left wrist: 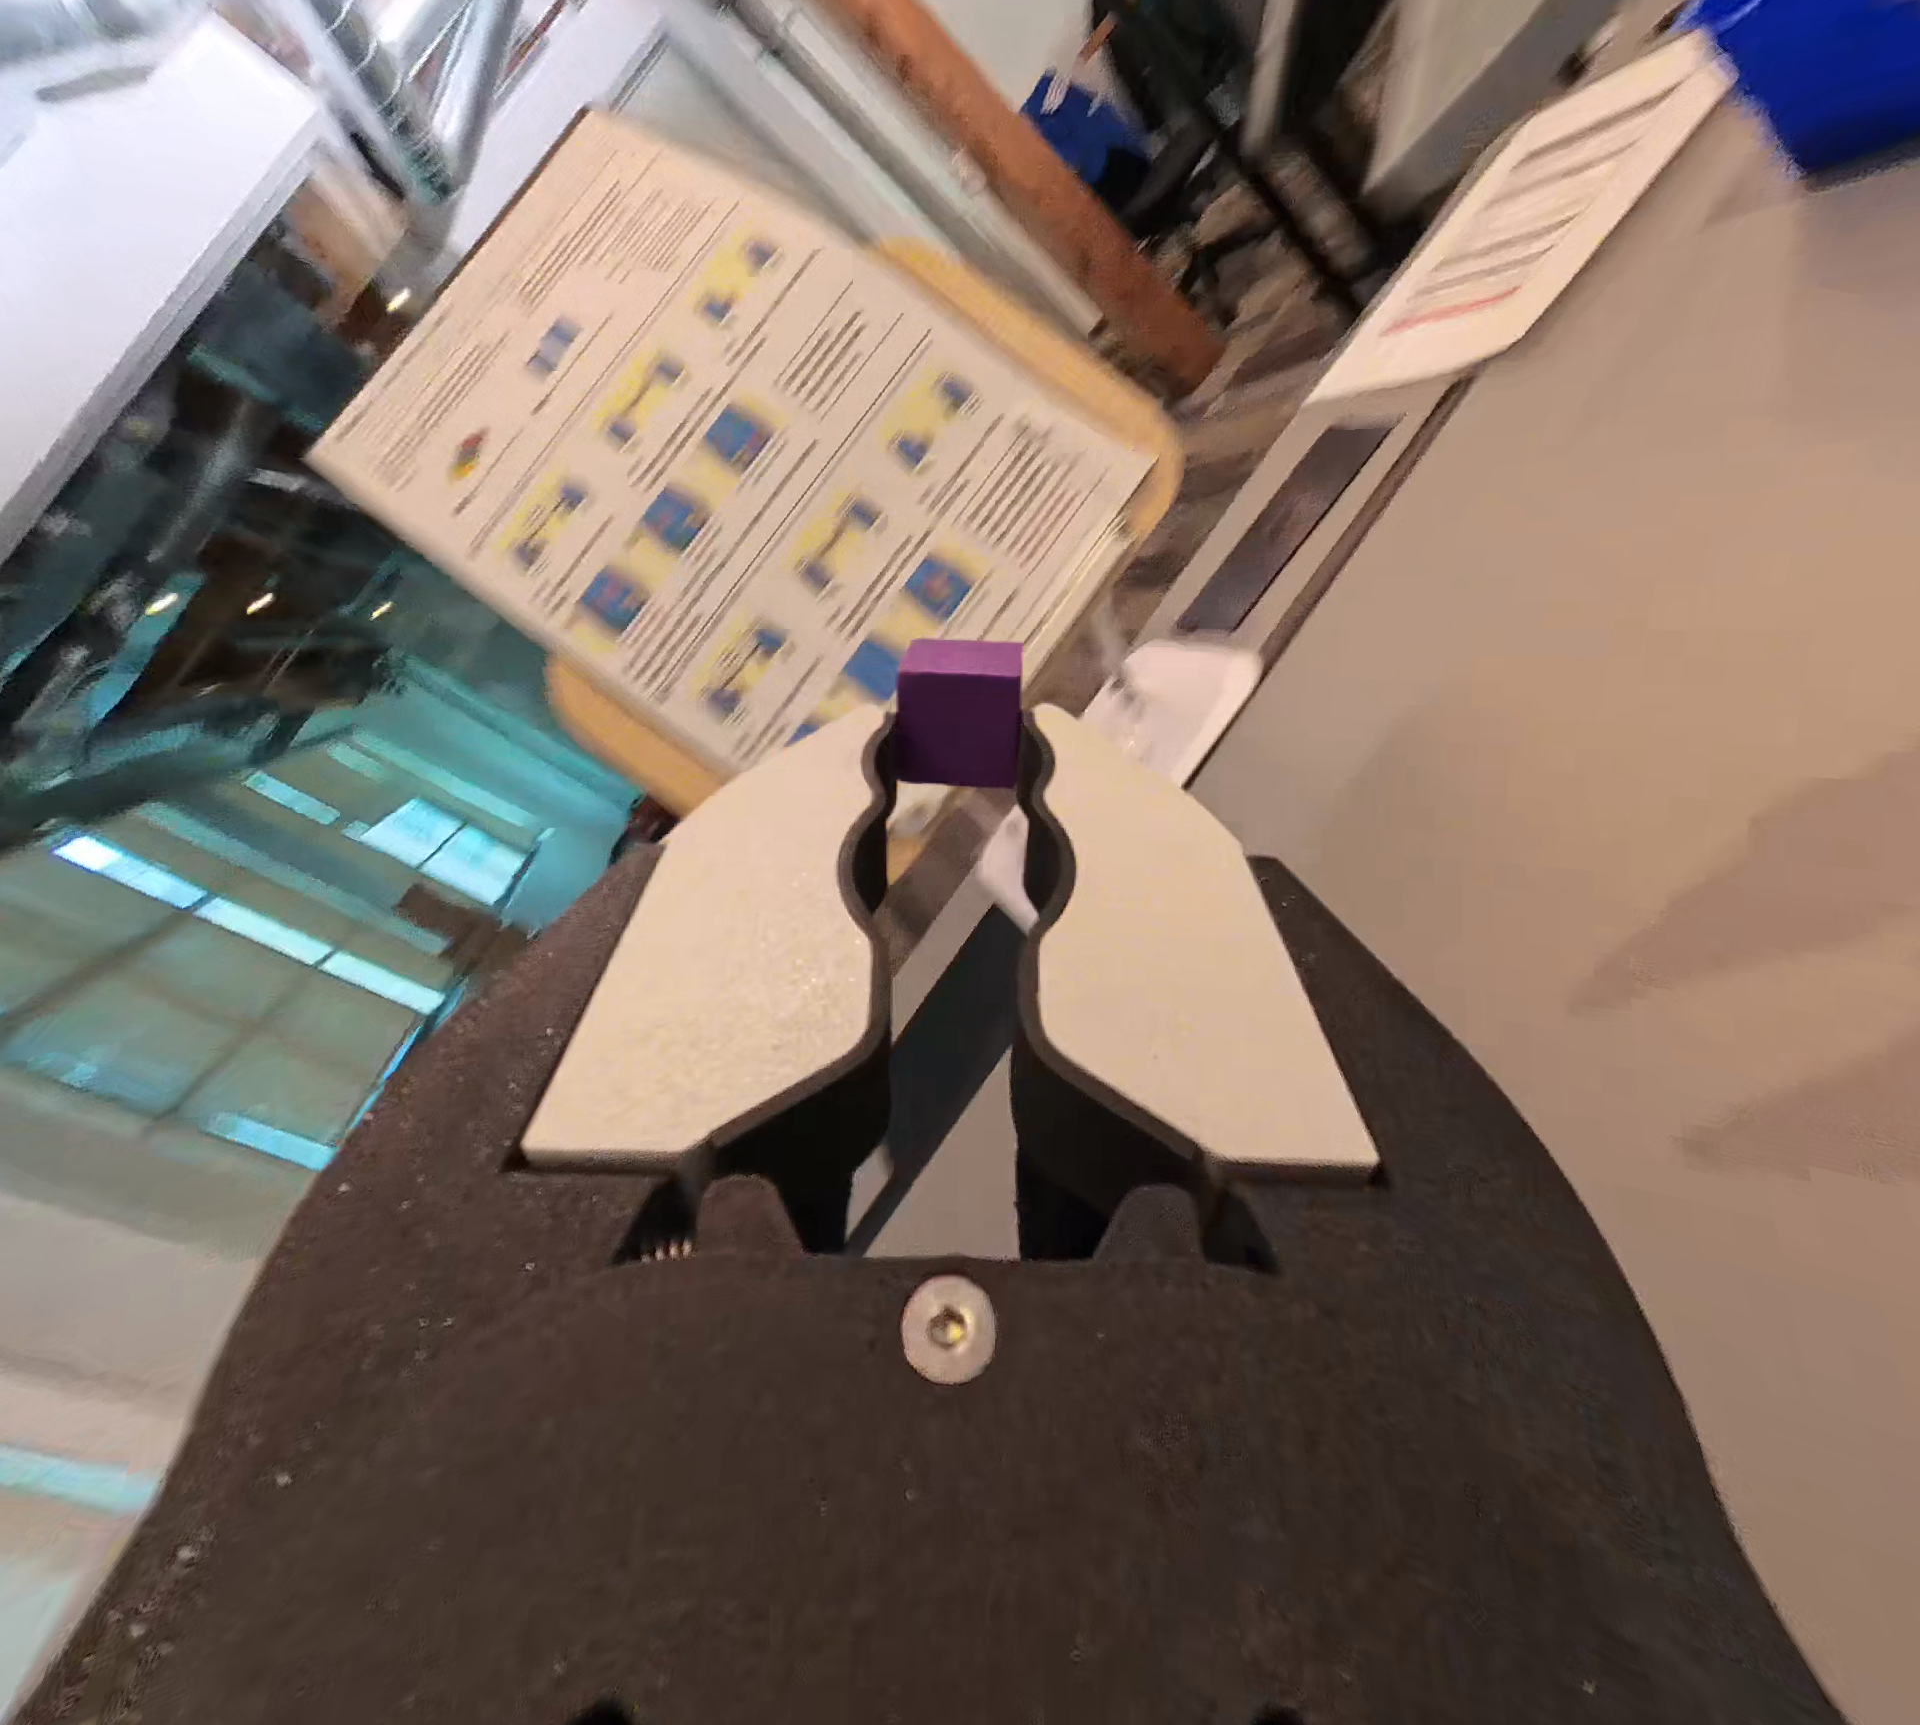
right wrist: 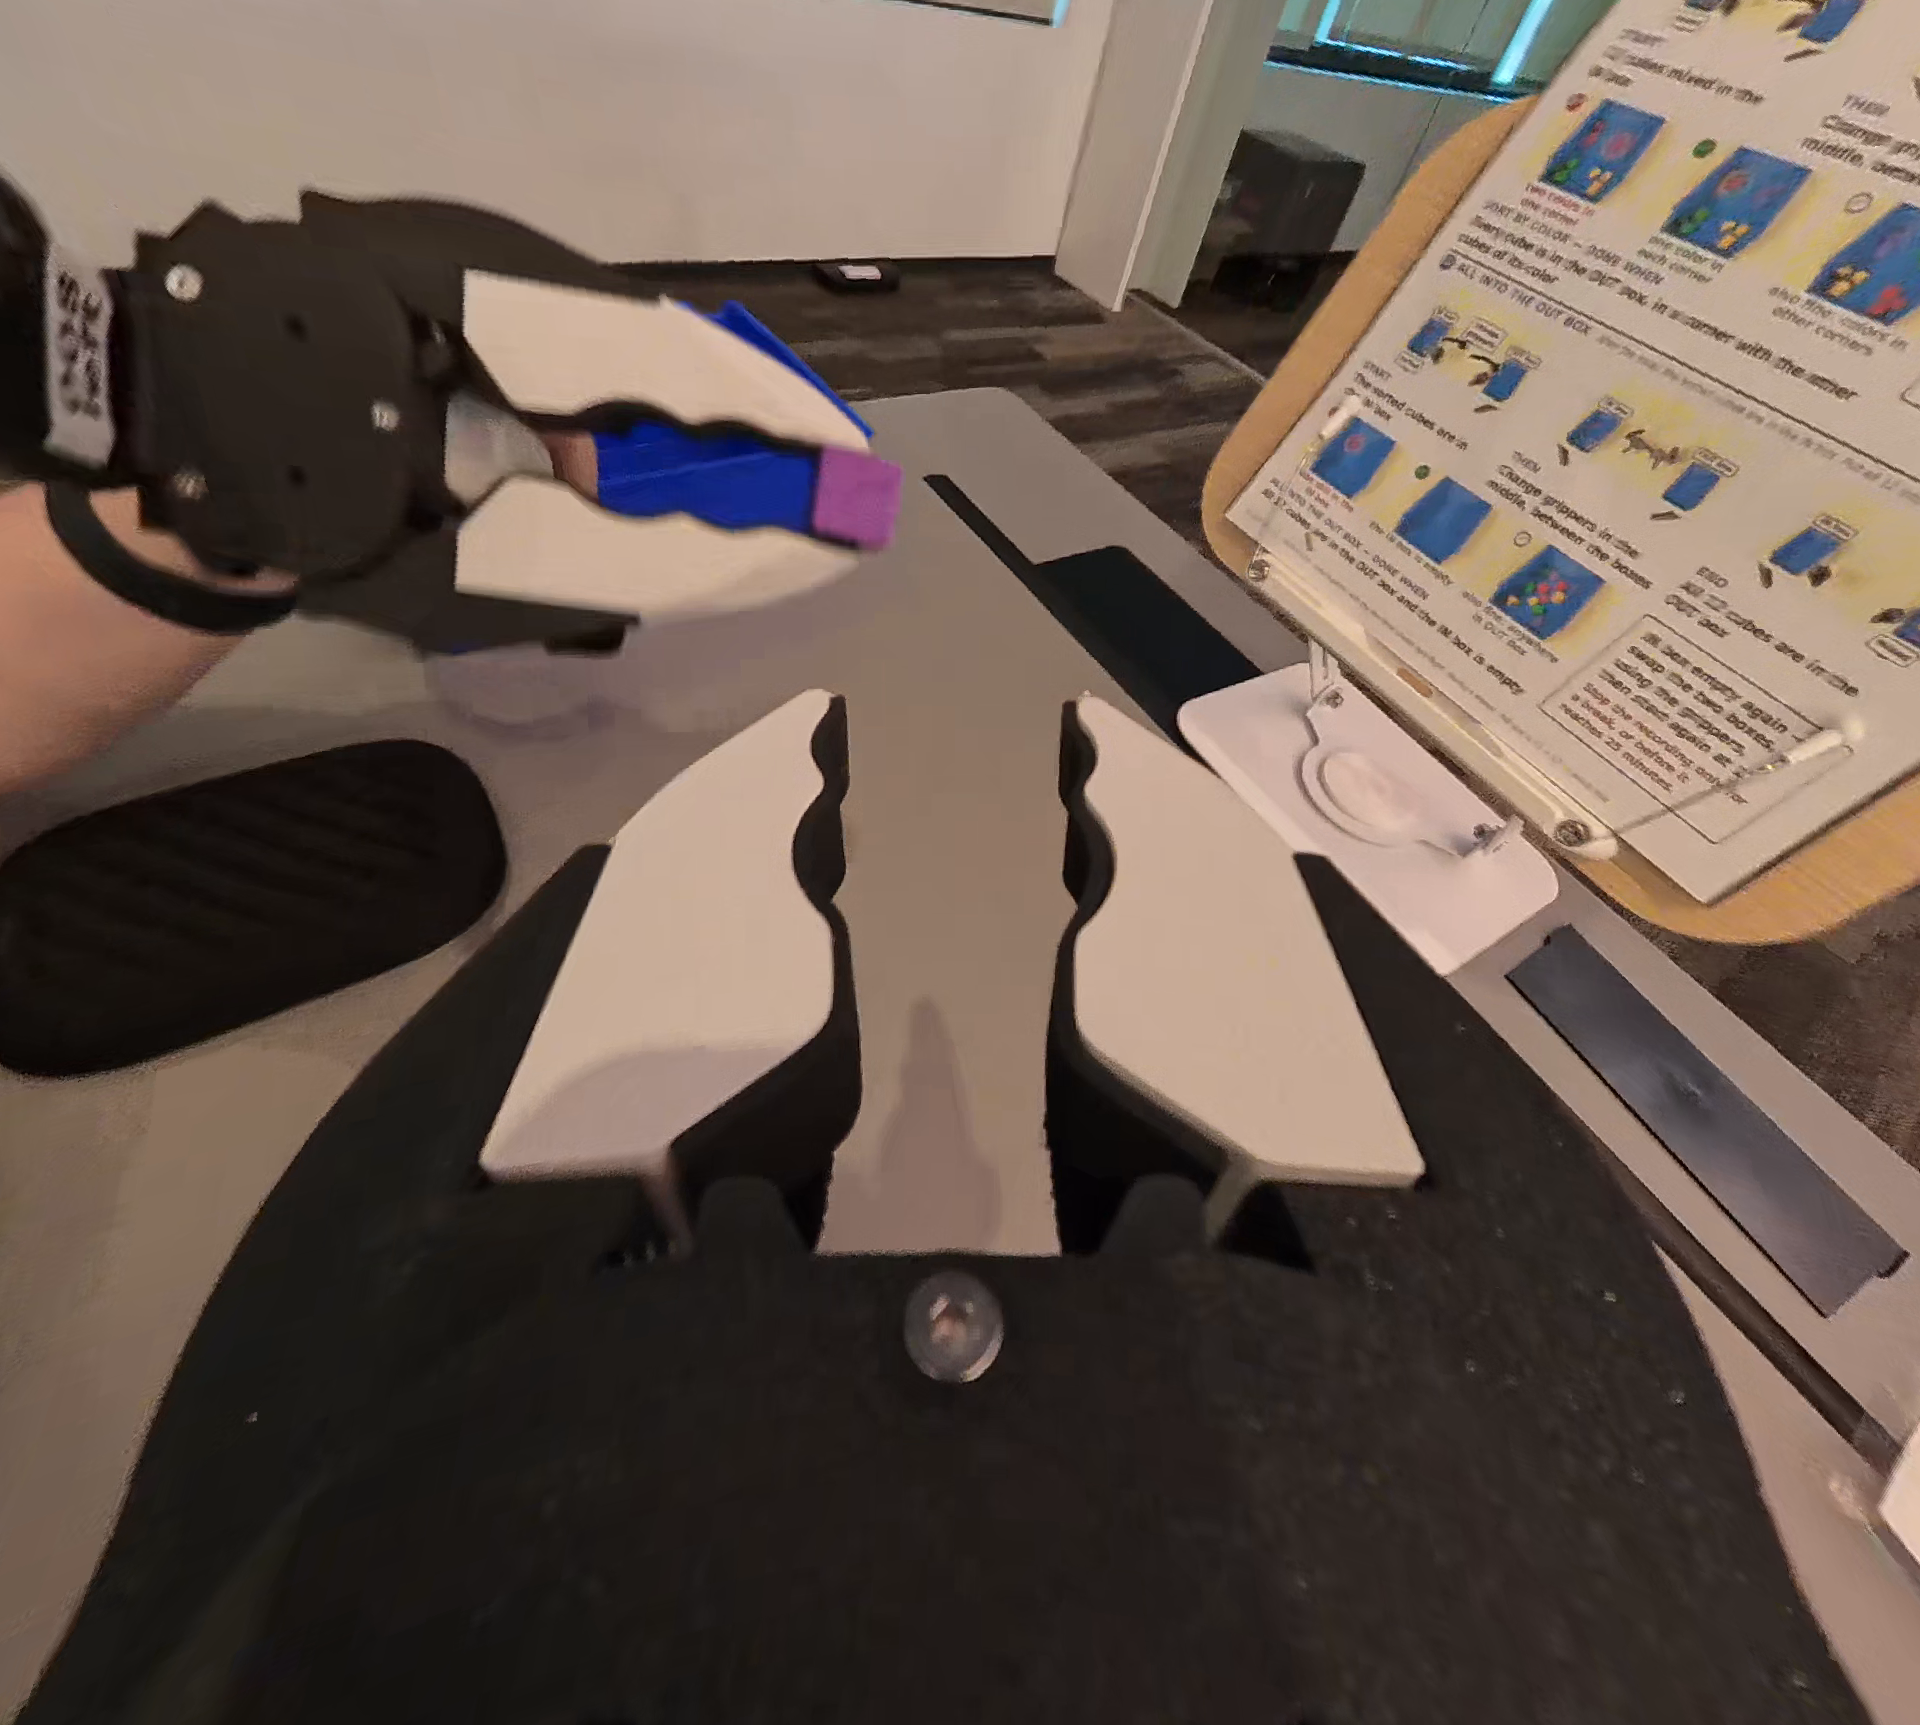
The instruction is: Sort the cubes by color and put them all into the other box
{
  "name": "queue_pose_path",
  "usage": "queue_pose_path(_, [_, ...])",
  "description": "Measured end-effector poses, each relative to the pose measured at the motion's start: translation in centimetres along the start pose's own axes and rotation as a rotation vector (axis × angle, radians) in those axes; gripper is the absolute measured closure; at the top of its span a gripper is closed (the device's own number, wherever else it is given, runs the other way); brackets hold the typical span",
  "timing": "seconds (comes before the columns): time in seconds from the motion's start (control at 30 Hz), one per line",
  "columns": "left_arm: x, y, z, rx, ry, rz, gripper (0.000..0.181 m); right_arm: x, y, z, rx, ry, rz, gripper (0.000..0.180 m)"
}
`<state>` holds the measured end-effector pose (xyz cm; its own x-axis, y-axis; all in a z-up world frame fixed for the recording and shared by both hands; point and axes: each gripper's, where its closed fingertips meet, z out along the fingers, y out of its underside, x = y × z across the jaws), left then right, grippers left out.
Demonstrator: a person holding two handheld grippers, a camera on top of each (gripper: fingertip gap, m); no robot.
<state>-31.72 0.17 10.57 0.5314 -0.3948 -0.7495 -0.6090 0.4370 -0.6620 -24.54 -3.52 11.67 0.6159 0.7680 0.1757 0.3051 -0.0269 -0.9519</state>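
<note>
While the left wrist view tilts steeply, the left gripper (left wrist: 958, 745) pinches a purple cube (left wrist: 957, 713) between its fingertips, the cube standing proud of the pale fingers (left wrist: 727, 969). Beyond the tips, a blurred instruction sheet (left wrist: 748, 470) leans on a wooden board, and a blue box (left wrist: 1829, 44) sits far off to the upper right on the grey table (left wrist: 1558, 740). Seen from the right wrist view, the right gripper (right wrist: 956, 719) hangs above the table (right wrist: 935, 595) with its jaws apart and nothing between them. Ahead and to its left, the left gripper (right wrist: 868, 501) (held in a person's hand) clamps the purple cube (right wrist: 857, 503) in mid-air. A blue box (right wrist: 717, 480) shows behind its fingers. An instruction sheet (right wrist: 1621, 387) stands to the right.
</note>
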Motion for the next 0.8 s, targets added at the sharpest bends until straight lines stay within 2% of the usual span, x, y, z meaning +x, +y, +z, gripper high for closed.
queue_pose_path(0.17, [3.3,-4.6,3.9,0.093,0.056,-0.012,0.159,3.1,0.5,-1.0,-0.006,0.131,0.077,0.142])
queue_pose_path(0.3, [4.9,-6.8,5.1,0.134,0.069,0.0,0.159,3.3,0.9,-1.3,-0.01,0.059,0.187,0.14])
queue_pose_path(0.4, [5.7,-7.9,5.4,0.165,0.076,-0.002,0.159,3.7,1.5,-1.0,-0.029,0.062,0.191,0.141])
queue_pose_path(0.5, [6.4,-8.3,5.4,0.18,0.097,0.003,0.16,3.2,1.9,-0.7,-0.052,0.013,0.18,0.157])
queue_pose_path(0.7, [6.9,-7.7,5.0,0.201,0.086,-0.024,0.16,4.0,2.3,-1.2,-0.077,0.005,0.158,0.158])
queue_pose_path(0.8, [7.2,-5.5,5.6,0.103,0.101,-0.015,0.152,6.6,2.9,-4.1,-0.133,0.086,0.124,0.158])
